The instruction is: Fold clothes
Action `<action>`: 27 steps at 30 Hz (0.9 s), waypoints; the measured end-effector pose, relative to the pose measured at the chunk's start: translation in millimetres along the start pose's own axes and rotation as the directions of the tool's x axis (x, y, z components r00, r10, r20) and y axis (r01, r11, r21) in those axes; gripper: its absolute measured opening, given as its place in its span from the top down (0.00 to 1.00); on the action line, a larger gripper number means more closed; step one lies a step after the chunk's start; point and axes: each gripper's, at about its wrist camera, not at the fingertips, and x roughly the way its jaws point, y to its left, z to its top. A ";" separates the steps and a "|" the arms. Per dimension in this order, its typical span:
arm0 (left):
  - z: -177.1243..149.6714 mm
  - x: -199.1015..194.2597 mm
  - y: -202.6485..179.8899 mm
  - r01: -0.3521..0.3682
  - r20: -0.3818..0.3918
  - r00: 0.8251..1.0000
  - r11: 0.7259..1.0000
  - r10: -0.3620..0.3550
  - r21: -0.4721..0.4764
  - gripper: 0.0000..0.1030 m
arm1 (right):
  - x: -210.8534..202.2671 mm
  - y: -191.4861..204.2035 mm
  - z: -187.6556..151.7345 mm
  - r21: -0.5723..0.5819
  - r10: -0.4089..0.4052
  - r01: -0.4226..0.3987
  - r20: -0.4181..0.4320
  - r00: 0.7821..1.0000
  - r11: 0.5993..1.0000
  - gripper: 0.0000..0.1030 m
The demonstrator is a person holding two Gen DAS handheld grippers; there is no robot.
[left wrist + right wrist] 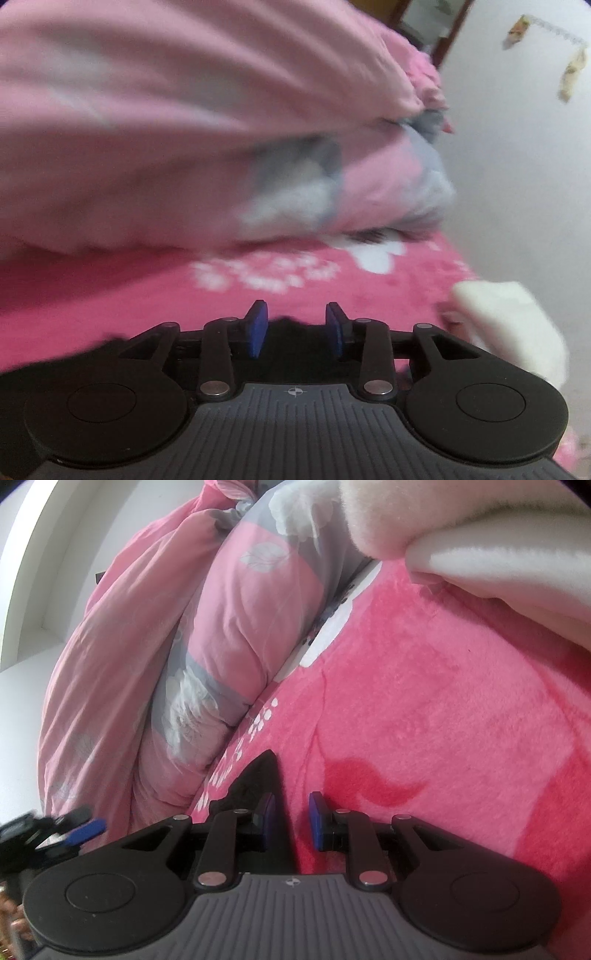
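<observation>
Blue-padded fingers of the right gripper (291, 819) stand part-open, low over the pink blanket (443, 720). A black garment (258, 779), the piece being folded, rises in a point just ahead of them and runs back between them. It lies against the left-side pad, while a strip of blanket shows between the cloth and the other pad. It therefore does not look clamped.

The left gripper (295, 328) is also part-open and grips nothing. The same dark cloth shows low between and behind its pads and spreads off to the left of the fingers. That whole view is smeared.

Ahead of both pairs of fingers, a rolled pink-and-grey quilt (229, 627) banks up. A white fleece item (480, 561) sits further ahead and to the right of the right fingers.

Likely risks, as I judge them:
- With neither gripper clamping the garment, a fold already laid may spring back or slide on the plush blanket.
- If the right fingers close where they are, they may pinch blanket pile along with the cloth. Lifting would then drag the bedding and rumple the fold.
- A fast sweep by the left gripper may overshoot and snag the quilt.
- Black cloth against black gripper parts makes the garment's edges hard to judge, so a grab may catch only one layer.
</observation>
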 end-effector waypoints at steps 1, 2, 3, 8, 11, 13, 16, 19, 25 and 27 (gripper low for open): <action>4.6 -22.0 1.2 -0.045 0.025 0.999 0.999 0.044 0.028 0.67 | 0.1 1.0 0.4 0.000 -0.006 0.006 -0.002 1.000 1.000 0.79; 9.9 -42.8 1.3 -0.089 0.052 0.995 0.995 0.086 0.047 0.67 | -0.4 2.9 1.0 -0.002 -0.011 0.011 -0.004 1.000 1.000 0.78; 15.9 -65.1 2.6 -0.123 0.082 0.990 0.990 0.117 0.062 0.67 | -1.5 5.5 1.3 -0.007 -0.019 0.019 -0.003 1.000 1.000 0.77; 30.8 -186.4 14.5 -0.280 0.218 0.945 0.945 0.242 0.166 0.59 | -38.1 53.4 -3.4 -0.159 -0.017 0.039 0.141 0.990 0.987 0.74; 20.7 -218.0 24.9 -0.351 0.238 0.923 0.915 0.303 0.197 0.55 | -79.2 90.1 -15.6 -0.160 0.127 -0.102 0.150 0.981 0.982 0.71; 10.7 -215.1 36.2 -0.309 0.197 0.942 0.934 0.273 0.181 0.54 | -106.0 117.7 -27.4 -0.127 0.228 -0.214 0.104 0.968 0.968 0.69; -12.2 -179.7 54.0 -0.190 0.082 0.980 0.974 0.181 0.124 0.54 | -138.8 147.8 -52.5 0.060 0.443 -0.441 -0.023 0.896 0.895 0.61; -41.3 -124.2 60.9 -0.088 -0.039 0.995 0.994 0.091 0.067 0.54 | -155.2 159.5 -80.7 0.260 0.615 -0.577 -0.094 0.783 0.774 0.59; -83.1 -15.1 53.5 0.068 -0.158 0.984 0.993 -0.082 -0.094 0.55 | -134.0 128.3 -111.4 0.212 0.255 -0.227 -0.117 0.960 0.951 0.56; -87.6 12.1 49.4 0.099 -0.160 0.980 0.988 -0.118 -0.122 0.55 | -108.0 107.3 -116.5 0.252 0.166 -0.126 -0.145 0.975 0.960 0.56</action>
